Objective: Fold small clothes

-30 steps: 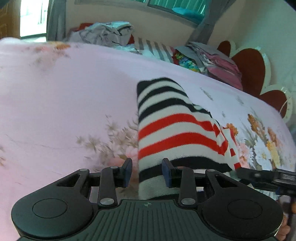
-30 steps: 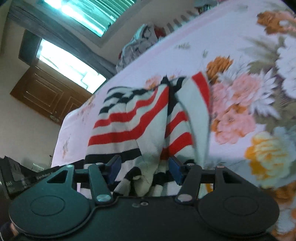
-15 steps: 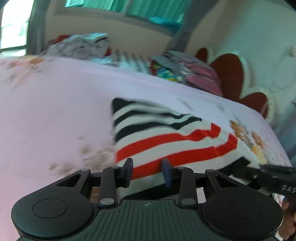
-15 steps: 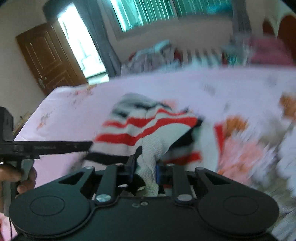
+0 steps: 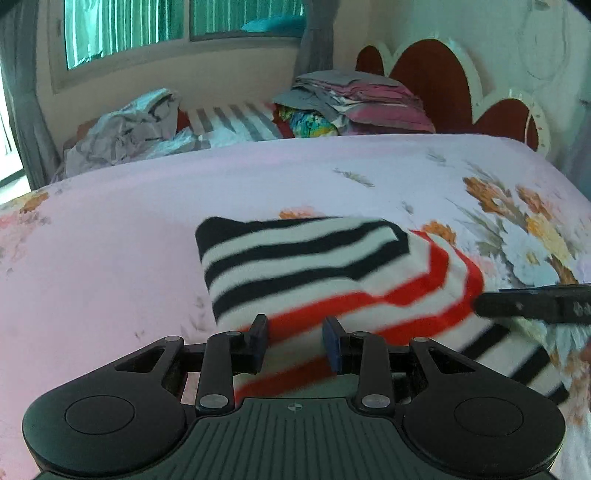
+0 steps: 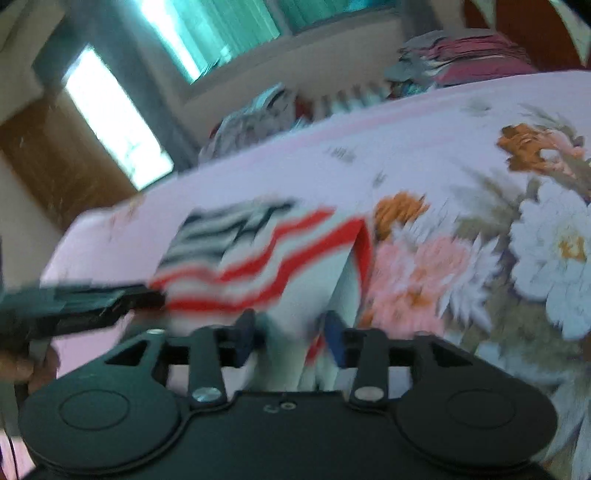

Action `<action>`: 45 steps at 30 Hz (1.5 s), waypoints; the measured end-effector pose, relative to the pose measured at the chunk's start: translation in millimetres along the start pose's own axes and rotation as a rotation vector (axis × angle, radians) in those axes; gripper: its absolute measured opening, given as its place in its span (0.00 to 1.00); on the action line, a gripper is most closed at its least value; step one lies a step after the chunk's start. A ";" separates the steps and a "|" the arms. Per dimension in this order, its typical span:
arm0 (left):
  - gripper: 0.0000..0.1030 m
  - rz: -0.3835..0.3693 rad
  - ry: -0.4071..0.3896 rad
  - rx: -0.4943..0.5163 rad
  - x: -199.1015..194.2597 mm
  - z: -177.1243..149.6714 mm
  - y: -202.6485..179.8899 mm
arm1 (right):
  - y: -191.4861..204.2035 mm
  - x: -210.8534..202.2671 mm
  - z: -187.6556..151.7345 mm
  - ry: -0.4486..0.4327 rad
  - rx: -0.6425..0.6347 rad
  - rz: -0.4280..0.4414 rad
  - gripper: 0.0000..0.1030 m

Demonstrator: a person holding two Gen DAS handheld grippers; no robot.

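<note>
Bedroom, daylight through a green-tinted window (image 5: 125, 33) at the far wall. Pink floral bed (image 5: 110, 236) across the whole near ground, red scalloped headboard (image 5: 436, 74) far right. Along the far edge of the bed: crumpled grey bedding (image 5: 122, 133) on the left, a stack of folded linens (image 5: 362, 99) on the right. Brown wooden door (image 6: 55, 162) far left in the right wrist view.

Striped garment (image 5: 317, 266) in black, white and red, lying near the middle of the bed, its far left corner squared off, its right side folded over in a diagonal edge. Wide bare sheet to the left of the garment and beyond it; flower print close on the right.

Left gripper (image 5: 295, 341) at the near hem, fingers (image 5: 258, 343) parted with cloth lying between them, not pinched. Right gripper (image 6: 290, 339) likewise spread, fingers (image 6: 334, 343) apart, pale cloth rising between them; whether touching, cannot tell through the blur. Each gripper visible side-on in the other's view, just beside the garment's near corners.
</note>
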State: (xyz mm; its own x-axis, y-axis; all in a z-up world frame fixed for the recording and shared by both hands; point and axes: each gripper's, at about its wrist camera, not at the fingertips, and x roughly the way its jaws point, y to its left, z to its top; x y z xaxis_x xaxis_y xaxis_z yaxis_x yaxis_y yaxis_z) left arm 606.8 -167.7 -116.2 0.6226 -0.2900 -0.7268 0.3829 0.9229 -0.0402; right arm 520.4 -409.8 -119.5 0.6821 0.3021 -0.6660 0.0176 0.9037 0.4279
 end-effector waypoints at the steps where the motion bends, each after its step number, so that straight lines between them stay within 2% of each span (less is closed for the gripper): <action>1: 0.33 0.013 0.007 0.004 6.7 3.7 1.8 | -4.6 9.0 7.5 0.018 0.028 0.009 0.44; 3: 0.33 0.001 0.022 -0.001 16.0 7.6 6.0 | -15.8 30.6 20.0 0.043 0.080 0.030 0.41; 4: 0.33 -0.003 0.025 -0.002 22.0 10.8 5.0 | -18.7 33.9 22.9 0.037 0.094 0.044 0.30; 6: 0.33 -0.001 0.000 0.012 24.2 13.8 3.3 | -8.9 21.5 24.0 -0.070 0.004 0.023 0.09; 8: 0.33 -0.013 -0.017 0.030 30.1 15.9 -0.1 | 1.5 14.0 17.3 -0.113 -0.111 -0.021 0.09; 10: 0.33 0.008 0.043 0.073 48.2 14.1 -4.5 | -6.8 30.0 7.3 -0.038 -0.102 -0.065 0.09; 12: 0.33 0.017 0.038 0.126 55.0 10.6 -10.3 | -20.0 34.5 2.9 -0.035 -0.051 -0.052 0.08; 15: 0.33 0.005 0.042 0.106 53.5 12.5 -7.0 | -17.4 34.1 6.8 -0.018 -0.059 -0.062 0.09; 17: 0.33 -0.007 0.033 0.078 48.1 12.6 -2.7 | -12.8 31.3 11.1 -0.012 -0.075 -0.080 0.14; 18: 0.33 -0.011 0.028 0.069 42.0 13.0 -2.7 | -10.7 26.3 13.2 -0.014 -0.077 -0.088 0.24; 21: 0.33 -0.056 -0.030 0.068 6.7 1.6 -8.8 | -1.3 -4.3 11.5 -0.028 -0.102 -0.037 0.26; 23: 0.33 -0.055 -0.044 0.091 -14.9 -14.3 -15.0 | 3.9 -22.1 3.9 0.000 -0.109 -0.007 0.23; 26: 0.33 -0.063 -0.056 0.064 -44.8 -39.0 -18.7 | 16.0 -52.1 -17.7 -0.001 -0.160 0.034 0.19; 28: 0.33 -0.053 -0.048 0.071 -54.8 -55.8 -21.6 | 23.1 -61.6 -32.6 0.016 -0.186 0.033 0.12; 29: 0.33 -0.040 -0.031 0.084 -53.8 -64.1 -23.1 | 25.8 -57.9 -41.6 0.054 -0.213 0.014 0.07; 30: 0.33 -0.017 -0.013 0.092 -50.3 -71.5 -23.8 | 26.7 -49.8 -52.0 0.097 -0.247 -0.042 0.04; 31: 0.33 -0.003 -0.009 0.104 -47.3 -76.7 -24.5 | 27.3 -41.5 -59.7 0.129 -0.271 -0.085 0.04; 32: 0.33 0.000 -0.015 0.112 -47.2 -77.1 -25.5 | 24.1 -36.5 -64.7 0.134 -0.271 -0.087 0.04; 34: 0.33 -0.005 -0.002 0.120 -49.7 -66.5 -25.0 | 24.4 -41.8 -59.1 0.120 -0.247 -0.081 0.04; 38: 0.33 0.020 -0.064 0.114 -46.6 -33.6 -7.7 | 36.4 -58.9 -24.0 -0.022 -0.280 -0.071 0.07; 41: 0.33 0.031 -0.095 0.061 -20.2 4.3 13.2 | 39.9 -31.2 19.2 -0.059 -0.297 -0.078 0.07; 43: 0.33 0.018 -0.096 0.011 2.7 28.3 23.7 | 41.0 -5.0 42.3 -0.047 -0.299 -0.085 0.07; 45: 0.33 0.004 -0.091 0.004 25.6 46.3 25.5 | 39.1 25.2 61.0 -0.014 -0.295 -0.104 0.07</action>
State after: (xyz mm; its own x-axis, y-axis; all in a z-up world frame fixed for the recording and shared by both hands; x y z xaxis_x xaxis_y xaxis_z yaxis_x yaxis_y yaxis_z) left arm 664.1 -163.3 -104.1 0.6837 -0.3082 -0.6615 0.3830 0.9231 -0.0342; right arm 582.9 -385.4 -82.3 0.6976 0.2010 -0.6878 -0.1240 0.9792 0.1604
